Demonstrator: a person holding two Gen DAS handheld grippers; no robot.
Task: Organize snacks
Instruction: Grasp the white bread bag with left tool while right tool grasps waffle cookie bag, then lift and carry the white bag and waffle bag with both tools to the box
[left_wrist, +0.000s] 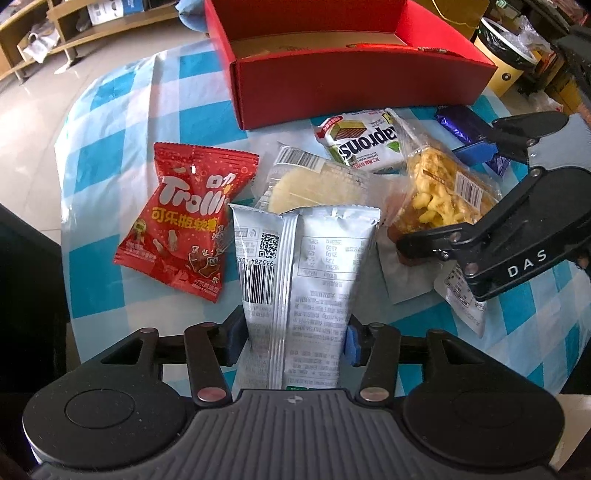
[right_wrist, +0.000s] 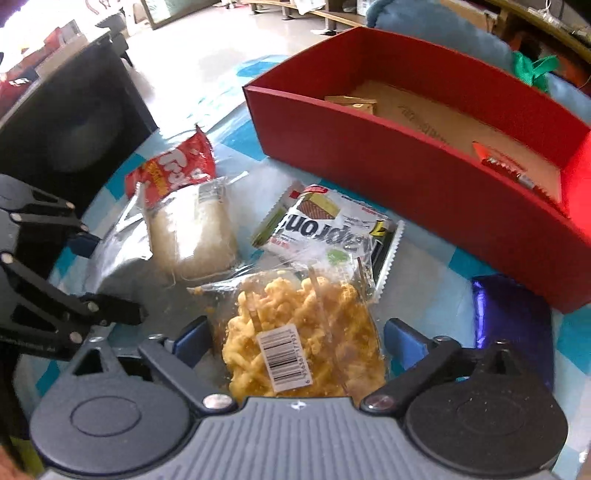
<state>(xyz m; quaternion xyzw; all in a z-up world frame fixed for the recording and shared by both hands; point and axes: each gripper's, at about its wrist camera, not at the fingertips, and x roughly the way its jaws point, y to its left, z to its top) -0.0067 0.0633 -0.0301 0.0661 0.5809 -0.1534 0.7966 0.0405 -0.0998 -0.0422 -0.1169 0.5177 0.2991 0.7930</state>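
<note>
From where I sit, the table (left_wrist: 110, 122) under its blue-and-white checked cloth fills most of both views, and most of the job is not yet done. The red box (left_wrist: 351, 88) sits across the top of the left view and the upper right of the right view; inside I can make out only a gold packet (right_wrist: 351, 101) and a red-and-white one (right_wrist: 506, 164) on its floor.

The rest lies loose in front of it, mid-frame: a clear bag of yellow twists (right_wrist: 303, 332), a pale cake in clear wrap (right_wrist: 192, 236), the red Trolli bag (left_wrist: 184, 218), a wafer pack (left_wrist: 364, 142), and a purple bar (right_wrist: 509, 314) at the right, near the box.

My left tool (left_wrist: 291, 338) has the silver pouch (left_wrist: 303, 258) standing between its pads, which look pressed to its sides, so I read it as gripped. My right tool (right_wrist: 295, 339) straddles the twists bag with its jaws wide and clear of it, not yet holding.

I'd judge at least six snacks remain to be boxed.
</note>
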